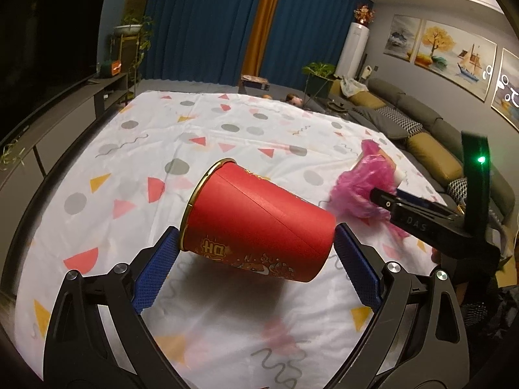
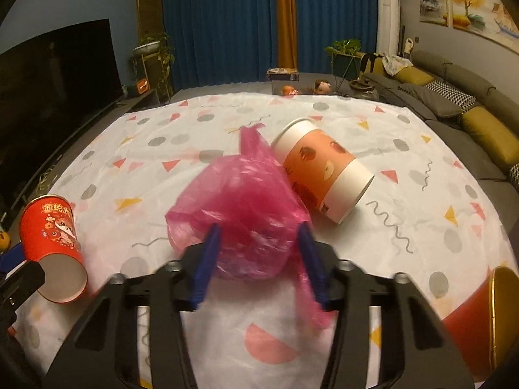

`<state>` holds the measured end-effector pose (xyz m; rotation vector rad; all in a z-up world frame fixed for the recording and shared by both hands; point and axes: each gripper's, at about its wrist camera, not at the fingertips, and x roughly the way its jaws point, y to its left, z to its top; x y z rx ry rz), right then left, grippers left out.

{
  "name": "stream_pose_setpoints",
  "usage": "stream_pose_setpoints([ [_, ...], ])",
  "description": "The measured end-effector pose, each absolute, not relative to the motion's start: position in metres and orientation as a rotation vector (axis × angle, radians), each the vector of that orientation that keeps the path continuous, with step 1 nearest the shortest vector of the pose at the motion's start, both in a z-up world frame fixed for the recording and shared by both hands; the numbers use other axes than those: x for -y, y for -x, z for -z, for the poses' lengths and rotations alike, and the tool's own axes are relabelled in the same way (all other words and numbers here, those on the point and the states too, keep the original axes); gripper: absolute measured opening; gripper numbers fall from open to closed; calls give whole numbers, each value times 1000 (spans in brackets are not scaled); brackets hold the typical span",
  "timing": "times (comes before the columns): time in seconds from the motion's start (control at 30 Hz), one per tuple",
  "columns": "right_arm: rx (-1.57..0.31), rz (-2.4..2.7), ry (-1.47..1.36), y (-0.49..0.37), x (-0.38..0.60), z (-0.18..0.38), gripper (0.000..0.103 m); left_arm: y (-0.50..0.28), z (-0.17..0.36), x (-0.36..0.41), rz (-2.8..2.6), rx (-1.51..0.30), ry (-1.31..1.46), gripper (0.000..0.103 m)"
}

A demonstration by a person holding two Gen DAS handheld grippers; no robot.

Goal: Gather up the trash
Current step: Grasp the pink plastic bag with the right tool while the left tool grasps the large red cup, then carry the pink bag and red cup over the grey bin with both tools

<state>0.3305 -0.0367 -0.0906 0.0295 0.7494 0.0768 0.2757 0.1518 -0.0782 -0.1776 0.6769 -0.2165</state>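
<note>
A red paper cup (image 1: pixel 259 223) with gold print lies sideways, off the patterned cloth (image 1: pixel 227 123), clamped between the blue pads of my left gripper (image 1: pixel 258 259); its shadow falls on the cloth beneath. The right wrist view shows this cup (image 2: pixel 52 236) at far left, open end facing me. A crumpled pink plastic bag (image 2: pixel 243 201) sits between the blue fingers of my right gripper (image 2: pixel 259 259), which press into its sides. Against the bag's far side lies an orange-and-white paper cup (image 2: pixel 321 168) on its side. The left wrist view shows the bag (image 1: pixel 363 181) with my right gripper (image 1: pixel 382 197) on it.
A red object with a gold rim (image 2: pixel 470 308) sits at the near right edge of the cloth (image 2: pixel 405 149). A dark TV (image 2: pixel 55 87) stands left of the table and a grey sofa (image 2: pixel 470 107) with cushions runs along the right. Small items lie beyond the far edge.
</note>
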Motion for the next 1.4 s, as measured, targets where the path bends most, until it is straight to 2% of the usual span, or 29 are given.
stream_pose_setpoints([
  [0.1,-759,-96,-25,-328,35,92,22,-274,77,-152,222,-674,186,93],
  [0.23,-750,-119,-18,-321,33,91,14,-273,77,-153,223,-674,193,93],
  [0.33,-732,-132,-23,-312,33,86,11,-273,77,-154,226,-671,199,93],
  [0.97,-486,-197,-58,-227,49,-5,11,-242,49,-146,225,-607,200,93],
  [1.4,-383,-146,-74,-169,101,-39,11,-202,4,-104,278,-518,165,93],
])
